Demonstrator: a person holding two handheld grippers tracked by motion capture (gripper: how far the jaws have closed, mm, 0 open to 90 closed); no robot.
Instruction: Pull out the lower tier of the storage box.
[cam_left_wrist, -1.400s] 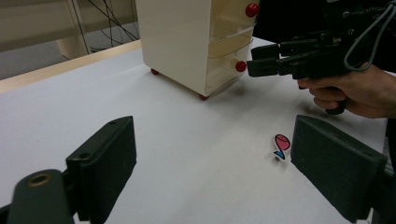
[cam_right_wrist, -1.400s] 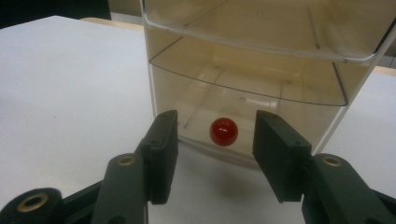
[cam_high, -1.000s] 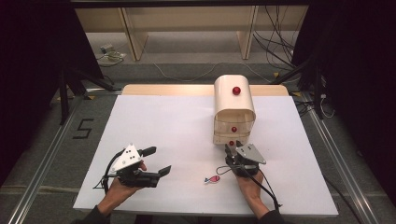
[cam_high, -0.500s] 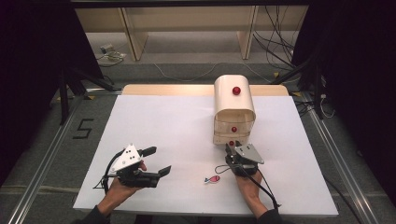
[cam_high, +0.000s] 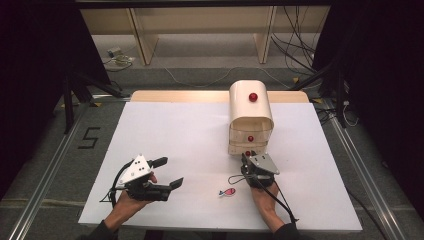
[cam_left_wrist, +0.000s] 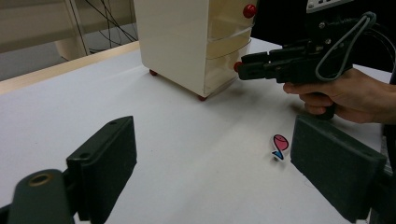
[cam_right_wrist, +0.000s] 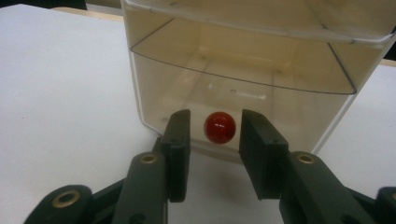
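Note:
A cream drawer unit (cam_high: 250, 117) stands at the back right of the white table, with a red knob on each of its three drawers. My right gripper (cam_high: 248, 157) is at the bottom drawer. In the right gripper view its jaws (cam_right_wrist: 215, 137) stand on either side of the lowest red knob (cam_right_wrist: 219, 127) with a small gap on each side, so it is open. My left gripper (cam_high: 167, 173) is held wide open near the front left, with nothing between its jaws (cam_left_wrist: 212, 161). A small pink and blue fish (cam_high: 228, 192) lies flat on the table between the two hands.
The white table sheet (cam_high: 175, 135) has a wooden strip along its far edge. Shelving legs and loose cables lie on the floor behind. A "5" is marked on the floor at the left. The left gripper view also shows the right hand and gripper (cam_left_wrist: 261, 67) at the drawer unit (cam_left_wrist: 187, 42).
The right gripper has crept slightly toward the bottom drawer knob. The left hand and the fish have stayed where they were.

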